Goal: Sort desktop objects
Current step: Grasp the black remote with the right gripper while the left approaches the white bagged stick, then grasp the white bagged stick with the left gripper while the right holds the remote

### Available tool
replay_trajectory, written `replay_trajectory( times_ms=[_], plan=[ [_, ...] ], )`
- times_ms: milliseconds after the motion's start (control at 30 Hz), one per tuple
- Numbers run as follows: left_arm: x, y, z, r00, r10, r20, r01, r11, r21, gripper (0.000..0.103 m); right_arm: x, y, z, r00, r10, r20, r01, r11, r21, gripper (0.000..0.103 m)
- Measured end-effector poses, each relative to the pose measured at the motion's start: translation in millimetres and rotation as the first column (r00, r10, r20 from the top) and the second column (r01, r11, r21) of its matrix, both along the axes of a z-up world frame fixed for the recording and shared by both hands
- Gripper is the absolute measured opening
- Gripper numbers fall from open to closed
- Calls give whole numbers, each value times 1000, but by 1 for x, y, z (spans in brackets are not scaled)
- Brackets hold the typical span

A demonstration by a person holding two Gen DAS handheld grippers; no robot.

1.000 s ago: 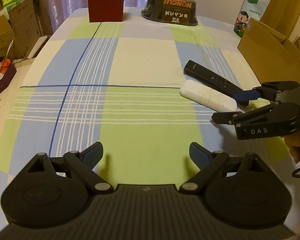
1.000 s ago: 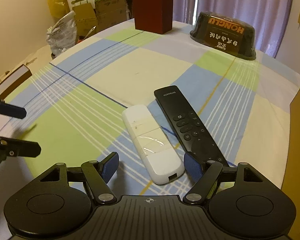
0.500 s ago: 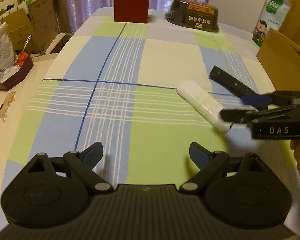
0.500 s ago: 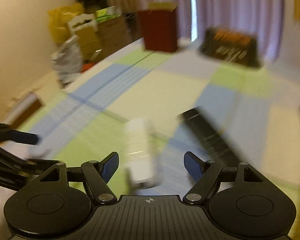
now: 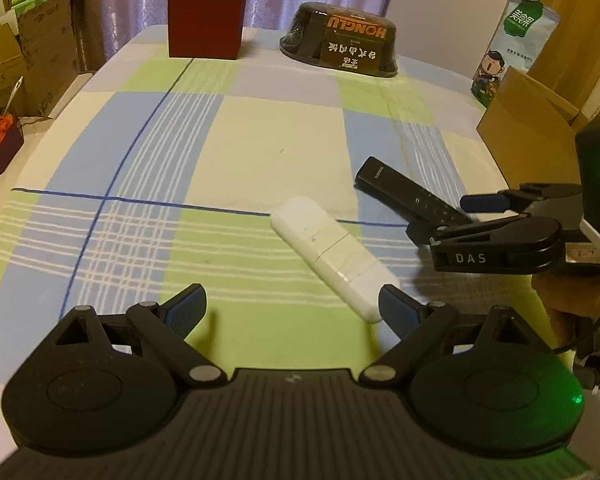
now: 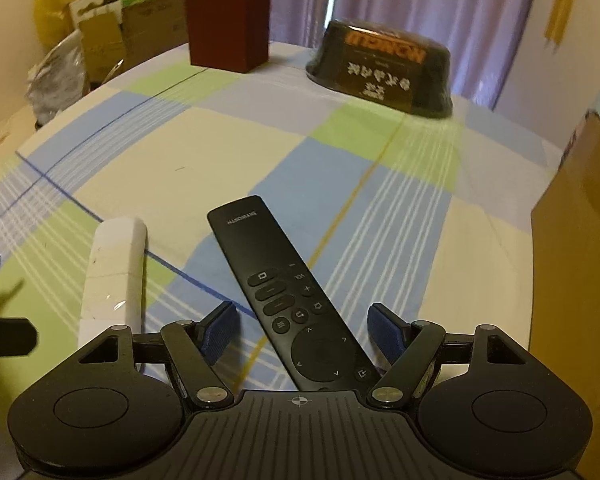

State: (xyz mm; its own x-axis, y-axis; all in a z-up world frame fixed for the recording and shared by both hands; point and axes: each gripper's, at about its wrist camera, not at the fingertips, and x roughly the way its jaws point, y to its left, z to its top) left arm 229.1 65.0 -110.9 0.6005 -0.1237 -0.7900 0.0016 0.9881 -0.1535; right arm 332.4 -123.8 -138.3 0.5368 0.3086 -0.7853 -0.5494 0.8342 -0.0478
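Observation:
A white remote (image 5: 332, 256) and a black remote (image 5: 412, 198) lie side by side on the checked tablecloth (image 5: 260, 144). My left gripper (image 5: 292, 306) is open just above the cloth, and the white remote's near end lies beside its right finger (image 5: 396, 308). My right gripper (image 5: 448, 220) comes in from the right at the black remote's near end. In the right wrist view, my right gripper (image 6: 304, 330) is open, with the button end of the black remote (image 6: 260, 256) between its fingers. The white remote (image 6: 116, 276) lies to its left.
A dark red box (image 5: 206, 12) and a wrapped dark bowl (image 5: 340, 40) stand at the table's far end. A cardboard box (image 5: 528, 132) and a snack bag (image 5: 516, 40) sit at the right edge. More cartons (image 5: 40, 52) crowd the floor on the left.
My right gripper has shifted from the white remote to straddle the black remote. My left gripper has moved closer to the white remote. Both stay open.

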Motion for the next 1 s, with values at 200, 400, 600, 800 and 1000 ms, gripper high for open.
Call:
replay_trajectory(
  times_ms=[200, 400, 600, 800, 1000],
  plan=[
    [8, -10, -6, 1000, -21, 2, 20, 1000, 16, 91, -13, -14, 9, 994, -71, -79, 75, 996, 45, 39],
    [12, -13, -12, 1000, -25, -3, 25, 999, 24, 91, -60, -26, 17, 981, -126, -146, 135, 989, 54, 38],
    [27, -30, -18, 999, -50, -4, 50, 998, 46, 91, -95, -41, 20, 979, -159, -126, 167, 984, 54, 39],
    [43, -53, -30, 999, -41, -21, 43, 992, 117, 89, -107, -51, 19, 980, -180, -91, 186, 981, 63, 39],
    [37, -50, -30, 993, -113, -14, 114, 980, 161, 77, -110, -55, 18, 980, -177, -89, 183, 980, 74, 63]
  ],
)
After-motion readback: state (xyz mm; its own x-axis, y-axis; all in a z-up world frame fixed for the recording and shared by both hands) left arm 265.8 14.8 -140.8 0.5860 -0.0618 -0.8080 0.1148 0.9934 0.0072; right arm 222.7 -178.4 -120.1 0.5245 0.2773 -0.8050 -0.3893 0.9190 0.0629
